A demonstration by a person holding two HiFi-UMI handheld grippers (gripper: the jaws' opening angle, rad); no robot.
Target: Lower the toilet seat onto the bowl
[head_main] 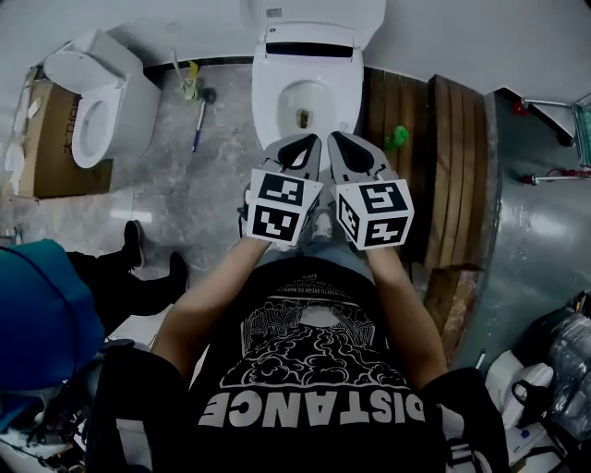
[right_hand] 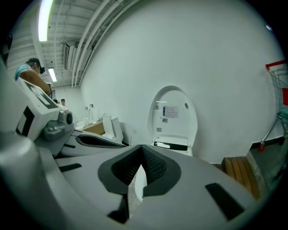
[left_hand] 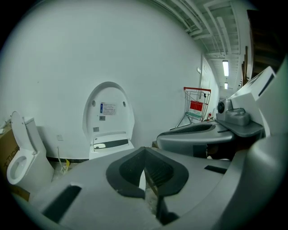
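The toilet [head_main: 309, 65] stands ahead of you, lid [head_main: 314, 17] upright against the wall. Whether the seat stands with it or lies on the bowl isn't clear, so check before reaching. Your left gripper [head_main: 309, 144] and right gripper [head_main: 340, 144] hover short, both closed, empty.

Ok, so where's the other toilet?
In the head view the second toilet stands on the floor at the upper left, right beside a cardboard box and off to the left of the middle toilet.
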